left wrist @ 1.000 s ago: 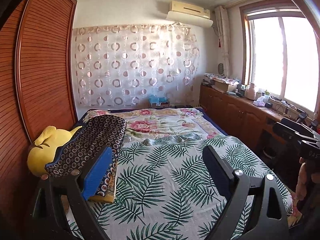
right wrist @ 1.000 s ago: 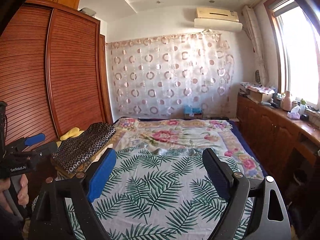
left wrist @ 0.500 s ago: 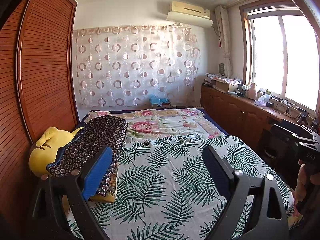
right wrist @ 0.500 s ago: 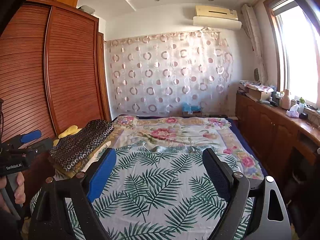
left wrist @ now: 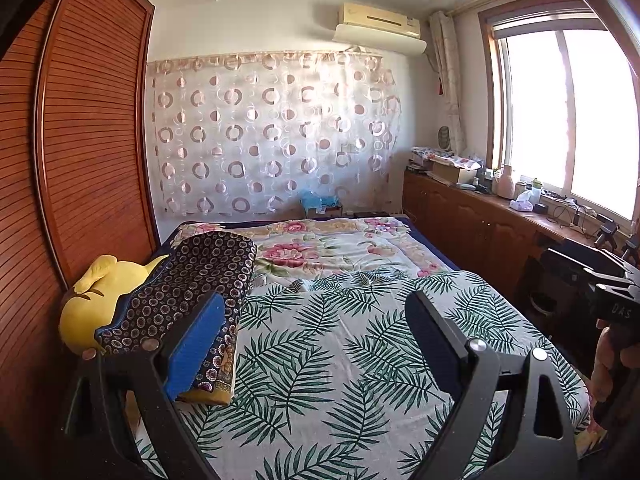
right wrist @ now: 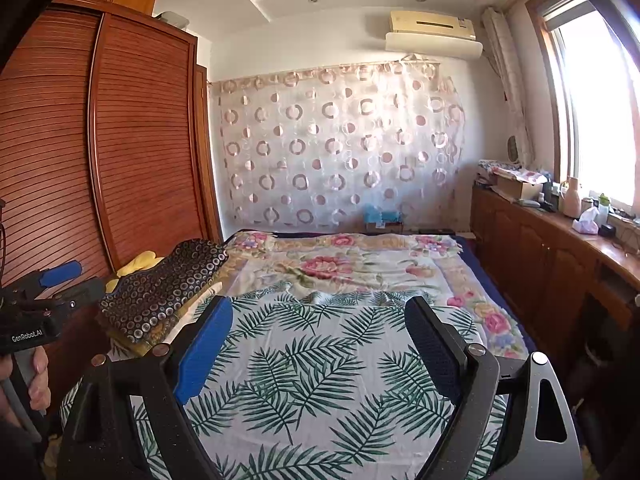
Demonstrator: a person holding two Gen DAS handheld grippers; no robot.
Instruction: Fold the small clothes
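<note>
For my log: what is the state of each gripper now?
Left gripper: open, holding nothing.
Right gripper: open, holding nothing.

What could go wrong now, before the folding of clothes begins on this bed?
1. The dark ring-patterned folded cloth lies at the bed's left edge, partly on the yellow plush toy; pulling it could likely drag the toy off.
2. Both the left gripper and the right gripper are open and hold nothing; a shallow pinch might also catch the palm-leaf sheet.
</note>
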